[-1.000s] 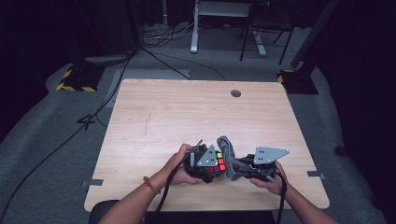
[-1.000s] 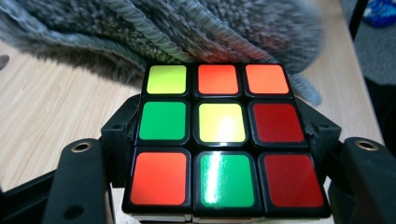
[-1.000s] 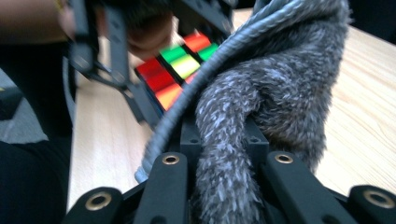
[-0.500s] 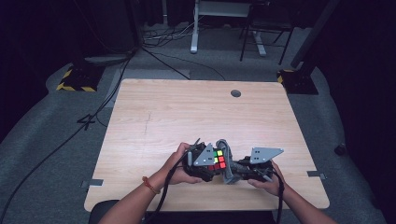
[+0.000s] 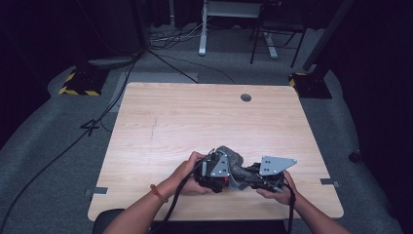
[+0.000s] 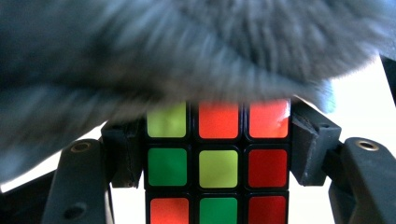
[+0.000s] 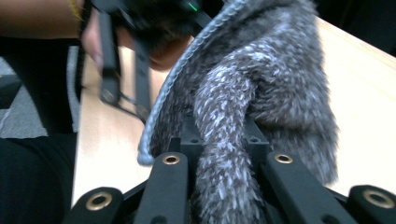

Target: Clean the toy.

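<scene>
My left gripper is shut on a colour puzzle cube, its pads pressed on both sides of it. Over the top of the cube lies a grey fluffy cloth. A bunched fold of that cloth is pinched in my right gripper. In the high view both grippers meet near the table's front edge: the left gripper holds the cube low, the cloth covers it from above, and the right gripper comes in from the right.
The wooden table has a round cable hole at the back. Cables trail off the front edge. On the floor behind stand desk legs and yellow-black striped blocks.
The cube's coloured faces showed between the grippers before; now the grey cloth has come over the cube and hides most of it in the high view. Both hands stayed in place.
</scene>
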Tool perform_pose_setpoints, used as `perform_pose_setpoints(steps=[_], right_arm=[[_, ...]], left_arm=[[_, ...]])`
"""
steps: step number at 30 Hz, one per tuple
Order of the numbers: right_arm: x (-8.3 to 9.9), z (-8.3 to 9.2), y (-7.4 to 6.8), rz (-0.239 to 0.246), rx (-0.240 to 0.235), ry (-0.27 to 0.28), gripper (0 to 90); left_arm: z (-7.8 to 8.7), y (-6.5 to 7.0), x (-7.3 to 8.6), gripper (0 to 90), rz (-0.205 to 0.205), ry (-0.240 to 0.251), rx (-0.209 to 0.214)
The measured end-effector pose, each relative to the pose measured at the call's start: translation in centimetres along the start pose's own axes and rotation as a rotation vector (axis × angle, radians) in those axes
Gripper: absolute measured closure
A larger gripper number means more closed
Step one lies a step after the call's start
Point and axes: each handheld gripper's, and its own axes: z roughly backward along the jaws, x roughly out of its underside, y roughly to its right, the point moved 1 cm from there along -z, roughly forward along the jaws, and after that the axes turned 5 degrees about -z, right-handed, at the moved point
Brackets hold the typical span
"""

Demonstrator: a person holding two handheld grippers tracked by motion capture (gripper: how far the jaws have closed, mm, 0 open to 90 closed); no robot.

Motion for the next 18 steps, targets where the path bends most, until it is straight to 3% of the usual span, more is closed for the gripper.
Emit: perform_pose_setpoints(steps=[5, 11, 13, 18], right_arm=[[1.4, 0.3, 1.3, -0.046, 0.036, -0.052, 77.4], [3.0, -0.3, 2.8, -0.133, 0.017, -0.110, 77.4], [3.4, -0.9, 2.9, -0.135, 0.014, -0.141, 77.4], [3.0, -1.0, 2.4, -0.167, -0.077, -0.066, 77.2]], left_arm=[[1.2, -0.4, -0.3, 33.2, 0.011, 0.057, -0.021], [2.5, -0.6, -0.5, 33.2, 0.024, 0.135, -0.031], [2.8, -0.7, -0.6, 33.2, 0.019, 0.146, -0.033], [2.4, -0.5, -0.5, 33.0, 0.021, 0.141, -0.045]])
